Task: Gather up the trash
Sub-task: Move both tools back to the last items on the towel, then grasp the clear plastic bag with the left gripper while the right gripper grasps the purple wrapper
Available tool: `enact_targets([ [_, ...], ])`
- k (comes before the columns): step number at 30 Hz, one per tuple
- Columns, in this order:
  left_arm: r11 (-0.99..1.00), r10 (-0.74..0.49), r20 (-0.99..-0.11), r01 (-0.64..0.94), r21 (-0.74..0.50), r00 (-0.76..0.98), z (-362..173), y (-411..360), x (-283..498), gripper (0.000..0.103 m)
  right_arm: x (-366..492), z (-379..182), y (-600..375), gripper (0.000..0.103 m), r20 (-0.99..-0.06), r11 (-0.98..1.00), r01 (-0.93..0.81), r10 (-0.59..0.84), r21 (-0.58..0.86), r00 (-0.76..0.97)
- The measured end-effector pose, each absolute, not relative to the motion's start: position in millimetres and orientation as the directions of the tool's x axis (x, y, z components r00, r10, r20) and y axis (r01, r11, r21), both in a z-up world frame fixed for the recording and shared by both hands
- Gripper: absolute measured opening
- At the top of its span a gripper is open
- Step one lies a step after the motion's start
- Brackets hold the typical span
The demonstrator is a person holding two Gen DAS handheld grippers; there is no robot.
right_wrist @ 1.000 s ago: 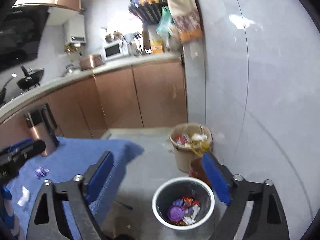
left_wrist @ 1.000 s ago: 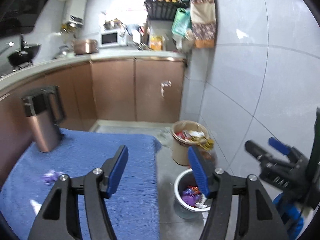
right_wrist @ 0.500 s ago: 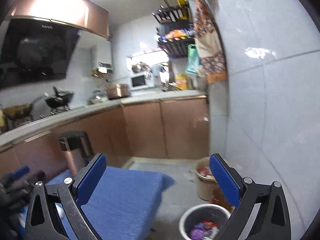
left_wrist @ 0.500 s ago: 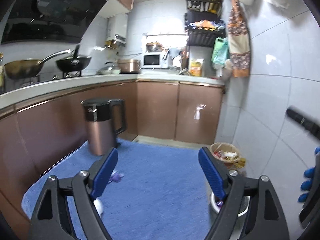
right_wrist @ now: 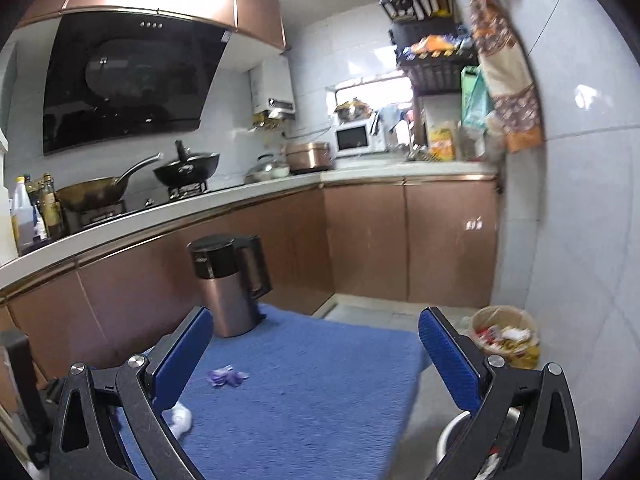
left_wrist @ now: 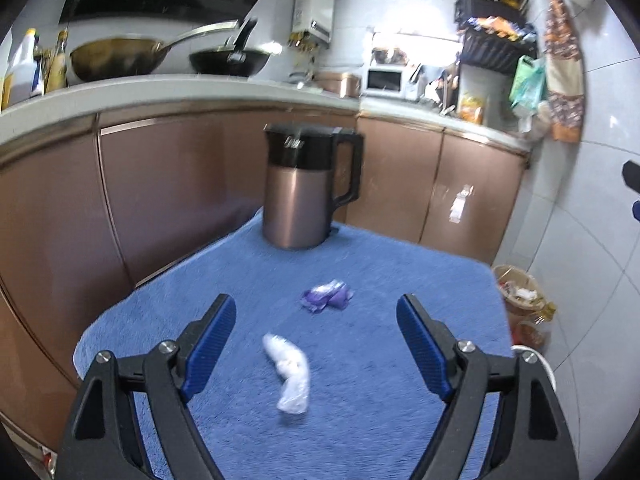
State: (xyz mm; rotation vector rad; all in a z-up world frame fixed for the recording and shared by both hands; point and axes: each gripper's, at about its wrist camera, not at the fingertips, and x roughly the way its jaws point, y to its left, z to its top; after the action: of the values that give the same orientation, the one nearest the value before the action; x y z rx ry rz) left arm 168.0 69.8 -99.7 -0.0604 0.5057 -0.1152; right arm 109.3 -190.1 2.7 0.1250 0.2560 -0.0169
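Left gripper (left_wrist: 316, 340): black frame with ribbed blue pads; its jaws have just been opening and stand wide, gripping nothing. The white wrapper lies on the cloth between and below them, untouched.
Right gripper (right_wrist: 316, 356): same build; its jaws have just been opening and stand at their widest, with nothing held.
White wrapper (left_wrist: 290, 372): crumpled, translucent plastic twisted into a bent sausage shape, lying on the blue cloth; in the right wrist view only a white lump (right_wrist: 178, 418) shows, partly behind the left blue pad.
Purple wrapper (left_wrist: 327, 295): small, shiny, creased foil scrap, farther along the cloth toward the kettle, apart from the white one; also seen at (right_wrist: 226, 377).
Surface (left_wrist: 400, 280): covered by a blue cloth with a nubby, towel-like pile; the near edge is cut off by the gripper frame.
Kettle (left_wrist: 306, 190): upright cylinder, brushed copper-coloured metal body, black plastic lid and handle, at the far end of the cloth.
Tan bin (right_wrist: 504, 334): round, tan, on the floor by the tiled wall, filled to the rim with mixed wrappers; contents too small to identify.
White-rimmed bucket (right_wrist: 452, 432): only a curved rim shows, mostly hidden behind the right jaw.
Cabinets (left_wrist: 472, 200): glossy brown doors under a pale counter.
Wok (left_wrist: 116, 58): round, dull gold metal, long handle; a black pan (left_wrist: 228, 60) sits beside it, both blurred.
Microwave (right_wrist: 356, 139): white box, washed out by window glare.
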Motion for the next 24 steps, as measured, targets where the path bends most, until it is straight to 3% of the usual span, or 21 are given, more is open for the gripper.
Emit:
enact_targets([
  [12,0.998,-0.070,-0.661,0.046,-0.053,0.747,-189.9,67.9,228.7,0.081,208.2,-73.4,-146.8,0.103,-0.501,0.988,-0.091,0.143,0.128,0.853],
  [20,0.988,-0.110,-0.730,-0.005,-0.154,0.674,-223.8,92.5,260.7,0.081,284.9,-132.8,-100.9,0.103,-0.649,0.968,-0.217,0.248,0.130,0.720],
  [24,0.976,-0.144,-0.739,-0.028,-0.214,0.658,-232.1,102.4,267.7,0.072,318.2,-154.0,-76.6,0.102,-0.690,0.951,-0.278,0.292,0.136,0.663],
])
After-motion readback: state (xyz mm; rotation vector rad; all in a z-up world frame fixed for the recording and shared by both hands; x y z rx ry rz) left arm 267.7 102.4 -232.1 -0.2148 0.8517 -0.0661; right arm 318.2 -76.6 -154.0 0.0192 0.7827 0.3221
